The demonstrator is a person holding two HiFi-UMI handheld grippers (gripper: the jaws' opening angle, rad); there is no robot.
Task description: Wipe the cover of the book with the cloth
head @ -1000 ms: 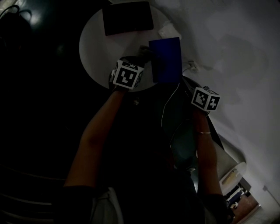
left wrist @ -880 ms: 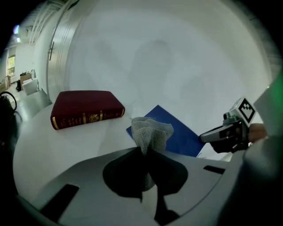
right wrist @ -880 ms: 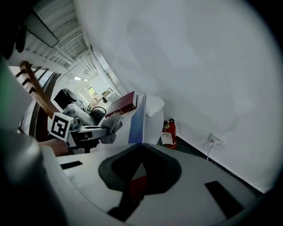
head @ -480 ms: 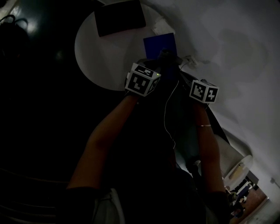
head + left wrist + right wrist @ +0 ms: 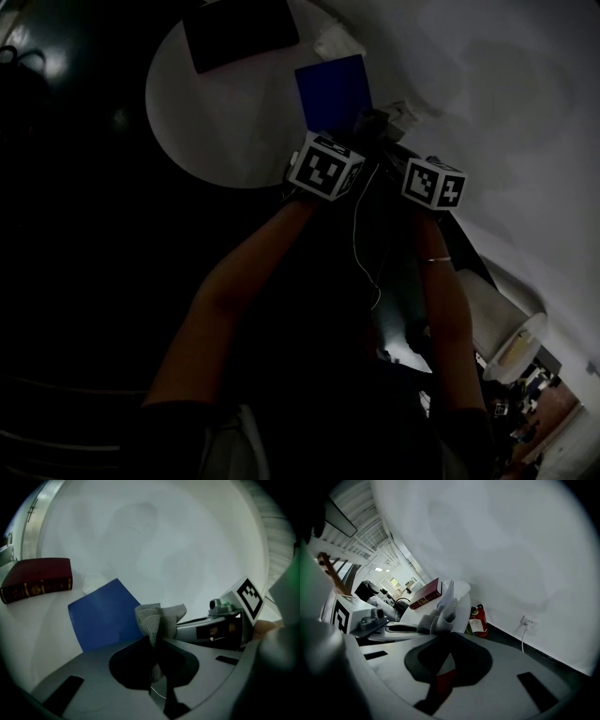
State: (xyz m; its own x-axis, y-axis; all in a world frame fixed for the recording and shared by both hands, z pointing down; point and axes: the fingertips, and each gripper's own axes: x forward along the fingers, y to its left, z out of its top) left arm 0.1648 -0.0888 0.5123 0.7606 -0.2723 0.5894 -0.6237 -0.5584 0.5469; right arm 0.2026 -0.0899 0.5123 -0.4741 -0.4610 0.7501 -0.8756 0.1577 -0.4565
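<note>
The blue book (image 5: 333,89) (image 5: 103,618) lies at the right edge of the round white table (image 5: 225,131). A grey cloth (image 5: 368,122) (image 5: 157,618) (image 5: 440,618) hangs bunched just off the book's near right corner. My left gripper (image 5: 361,131) (image 5: 154,639) is shut on the cloth. My right gripper (image 5: 380,133) (image 5: 443,632) meets it from the right with its jaws closed at the same cloth. In the left gripper view the right gripper's tip (image 5: 180,629) touches the cloth's side. Both marker cubes sit side by side below the book.
A dark red book (image 5: 239,33) (image 5: 40,578) (image 5: 426,599) rests at the table's far side, with a white paper (image 5: 337,42) beside it. The white wall is close on the right, with a socket (image 5: 528,620), a fire extinguisher (image 5: 477,616) and a thin white cable (image 5: 361,244).
My left gripper has carried the cloth from the table's near side rightward past the blue book's near edge, up against the right gripper. The right gripper has shifted slightly inward toward it.
</note>
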